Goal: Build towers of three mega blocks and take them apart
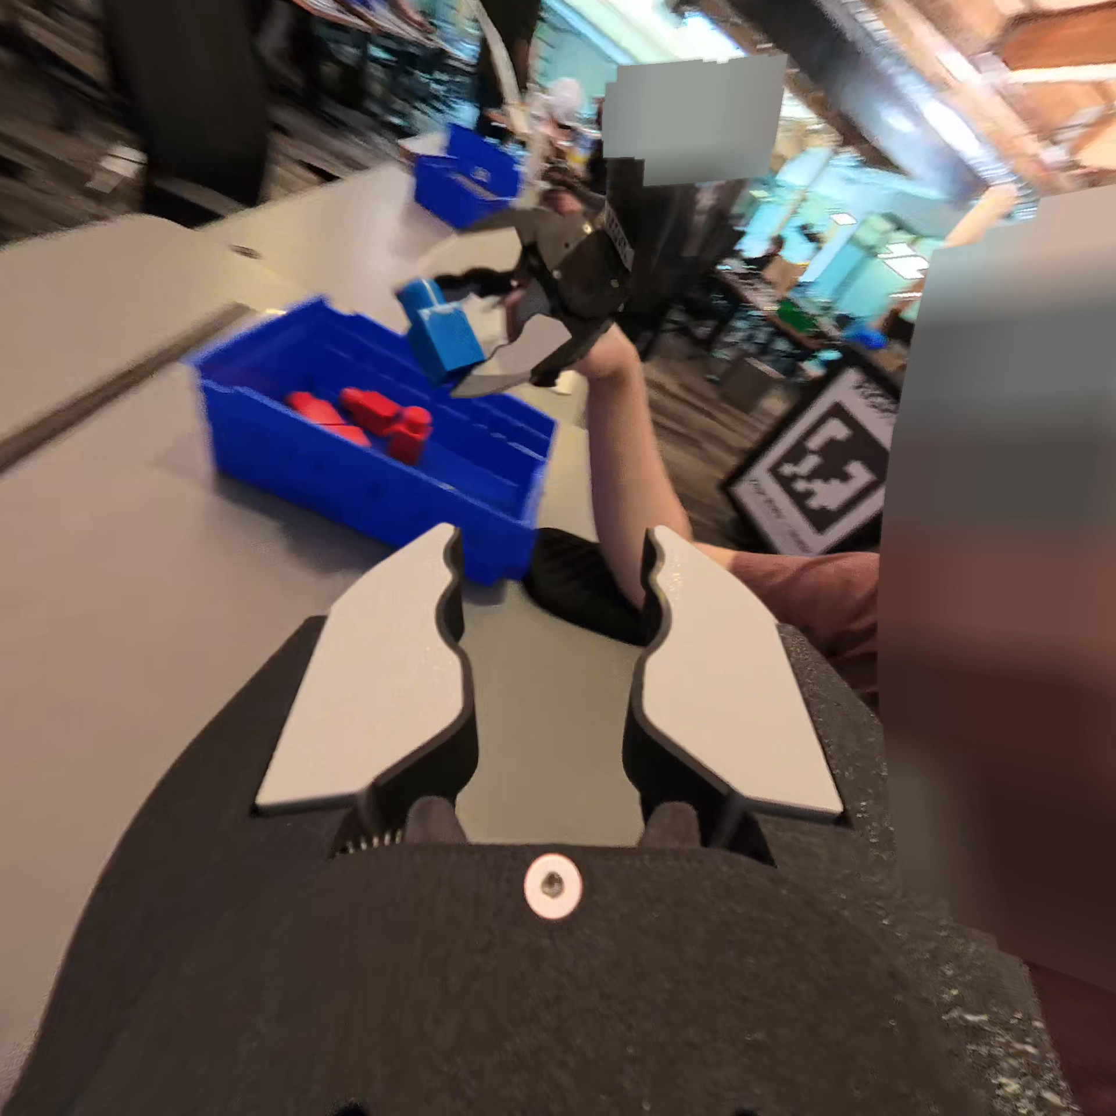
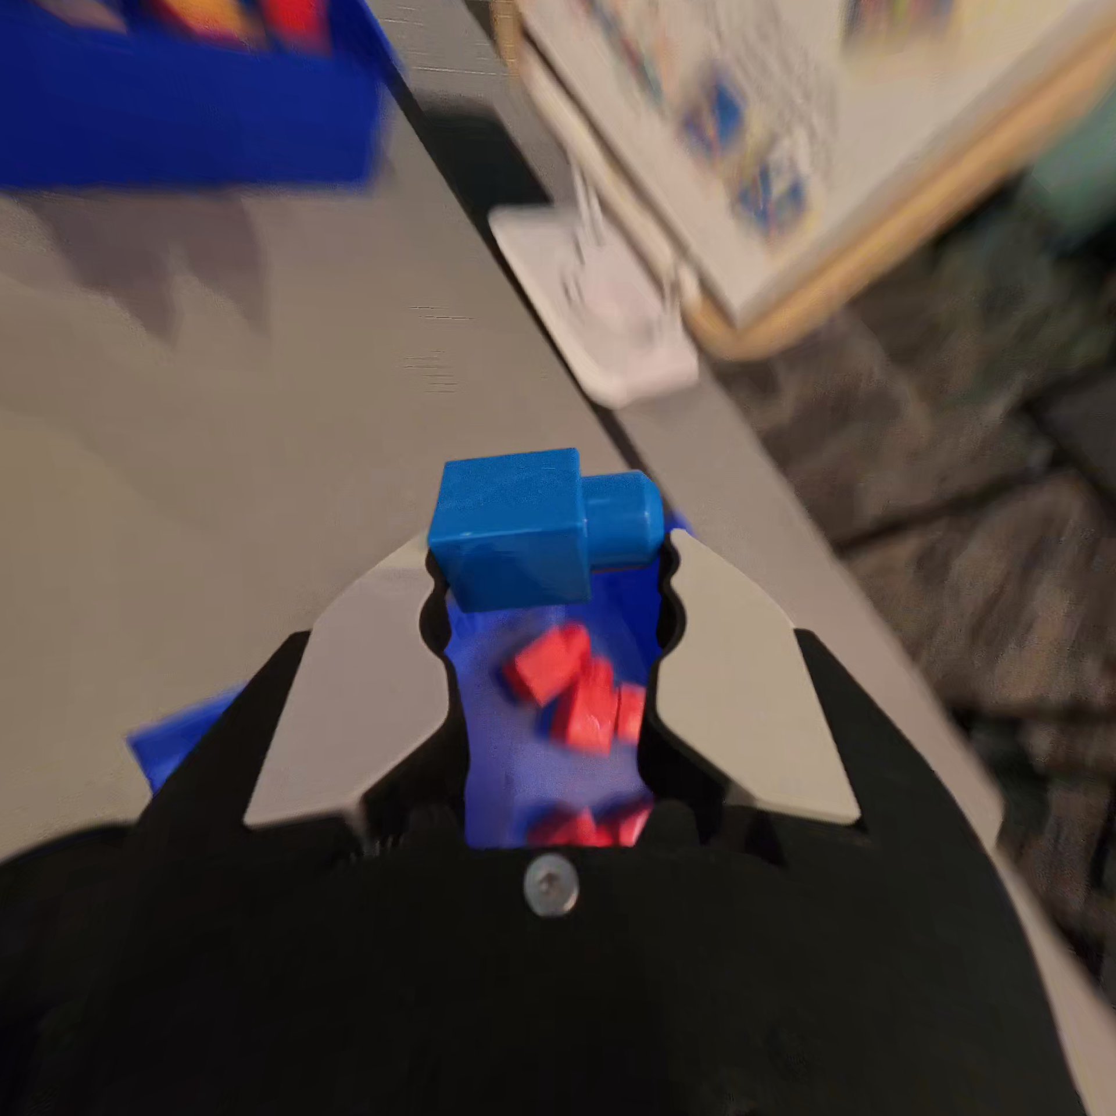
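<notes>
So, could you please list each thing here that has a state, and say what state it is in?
Left gripper: open, nothing between its fingers, over the grey table.
Right gripper: fingers closed on the blue block, raised above the bin.
Blue block: in the air, lying sideways, stud pointing right.
Blue bin: open-topped, resting on the table.
Red blocks: loose in the bin, not stacked.

**Blue block aloft, red blocks in the bin**

A single-stud blue mega block [image 2: 513, 537] lies on its side between the right claw's [image 2: 546, 561] fingertips, stud pointing sideways, held above a blue bin [image 1: 338, 477] on the counter [image 1: 121, 543]. Several red blocks [image 1: 374, 416] lie jumbled on the bin's floor, tipped at odd angles.
</notes>
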